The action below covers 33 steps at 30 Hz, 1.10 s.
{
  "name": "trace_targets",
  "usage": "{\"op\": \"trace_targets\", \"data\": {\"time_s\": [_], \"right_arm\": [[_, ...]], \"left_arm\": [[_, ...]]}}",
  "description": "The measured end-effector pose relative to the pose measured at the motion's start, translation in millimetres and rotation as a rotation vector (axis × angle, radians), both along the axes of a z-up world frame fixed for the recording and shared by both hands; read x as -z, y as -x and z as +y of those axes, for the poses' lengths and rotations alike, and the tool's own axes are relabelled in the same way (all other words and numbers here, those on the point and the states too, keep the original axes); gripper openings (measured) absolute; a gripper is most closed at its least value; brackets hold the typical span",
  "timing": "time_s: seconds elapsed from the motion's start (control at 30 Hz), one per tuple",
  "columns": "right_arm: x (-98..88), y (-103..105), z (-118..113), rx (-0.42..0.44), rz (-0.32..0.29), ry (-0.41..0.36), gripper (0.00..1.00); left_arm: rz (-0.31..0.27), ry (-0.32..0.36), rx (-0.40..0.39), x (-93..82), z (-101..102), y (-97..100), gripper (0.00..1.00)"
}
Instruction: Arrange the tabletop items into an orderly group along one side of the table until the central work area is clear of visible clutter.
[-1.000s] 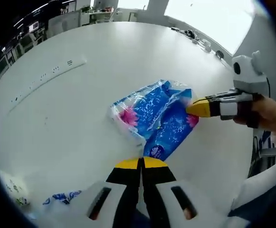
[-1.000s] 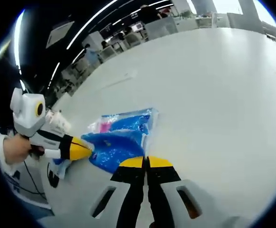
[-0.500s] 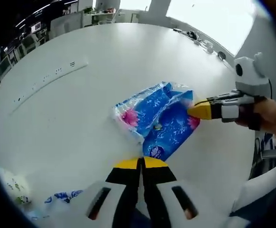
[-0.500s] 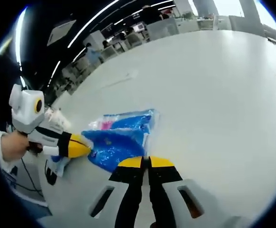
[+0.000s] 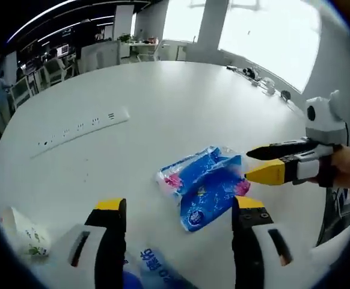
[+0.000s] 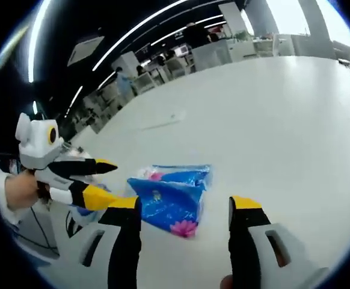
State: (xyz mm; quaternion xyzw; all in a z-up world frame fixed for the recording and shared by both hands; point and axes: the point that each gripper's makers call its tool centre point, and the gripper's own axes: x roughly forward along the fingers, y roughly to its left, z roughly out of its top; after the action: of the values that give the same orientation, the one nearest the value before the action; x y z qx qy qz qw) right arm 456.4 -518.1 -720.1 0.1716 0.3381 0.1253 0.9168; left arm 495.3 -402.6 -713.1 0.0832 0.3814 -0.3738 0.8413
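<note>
Light: bright daylight from windows (image 5: 265,27) | glare: washes the white desk (image 5: 181,108) | shadows: soft, faint | edges: fisheye-bent, ceiling strips (image 6: 133,33) streaked

Materials and finishes. The table (image 5: 163,102) has a smooth, white, faintly sheened top. The two tissue packs (image 5: 205,183) are wrapped in glossy, crinkled blue plastic film that catches highlights. The left gripper (image 5: 181,208) and right gripper (image 6: 184,208) have matt black jaws, yellow tips and white, smooth, moulded plastic bodies. The small carton (image 5: 24,232) at near left looks like matt printed paper.
</note>
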Motion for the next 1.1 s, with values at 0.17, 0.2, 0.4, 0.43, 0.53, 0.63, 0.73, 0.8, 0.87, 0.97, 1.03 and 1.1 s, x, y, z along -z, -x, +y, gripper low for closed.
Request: {"op": "trace_targets", "data": {"time_s": [0.17,0.2,0.4,0.43,0.53,0.63,0.73,0.8,0.87,0.97,1.03,1.1], "right_arm": [[-4.1,10,6,-0.009,0.011,-0.013,0.64],[-5.7,12,8,-0.010,0.014,-0.019,0.64],[-14.4,19,14,-0.022,0.004,-0.015,0.64],[-15.7,20,15,-0.022,0.001,-0.016,0.64],[-20.0,24,17,-0.021,-0.007,-0.015,0.63],[-21.1,27,18,-0.022,-0.008,-0.010,0.63],[-22.0,29,18,-0.020,-0.006,-0.010,0.62],[-23.0,30,20,-0.020,-0.006,-0.010,0.62],[-23.6,30,20,-0.021,-0.007,-0.007,0.62],[-25.4,31,21,-0.019,-0.010,-0.010,0.62],[-25.8,32,23,-0.022,-0.010,-0.012,0.62],[-26.2,34,25,-0.028,-0.009,-0.010,0.62]], "left_arm": [[-0.019,0.001,0.004,-8.2,4,6.1,0.81],[-0.017,0.011,0.003,-10.4,4,7.8,0.81],[-0.038,0.018,0.000,-21.3,9,12.5,0.78],[-0.042,0.019,0.001,-23.0,9,13.1,0.77],[-0.052,0.019,0.003,-26.6,12,15.2,0.76],[-0.056,0.018,0.003,-29.4,16,17.0,0.75],[-0.062,0.016,0.004,-31.2,20,17.0,0.74],[-0.064,0.016,0.002,-32.5,22,16.6,0.73],[-0.069,0.017,-0.004,-34.7,24,15.2,0.73],[-0.071,0.017,-0.006,-35.8,25,15.4,0.72],[-0.077,0.012,-0.014,-36.5,28,15.5,0.70],[-0.084,0.015,-0.020,-37.1,31,16.5,0.70]]}}
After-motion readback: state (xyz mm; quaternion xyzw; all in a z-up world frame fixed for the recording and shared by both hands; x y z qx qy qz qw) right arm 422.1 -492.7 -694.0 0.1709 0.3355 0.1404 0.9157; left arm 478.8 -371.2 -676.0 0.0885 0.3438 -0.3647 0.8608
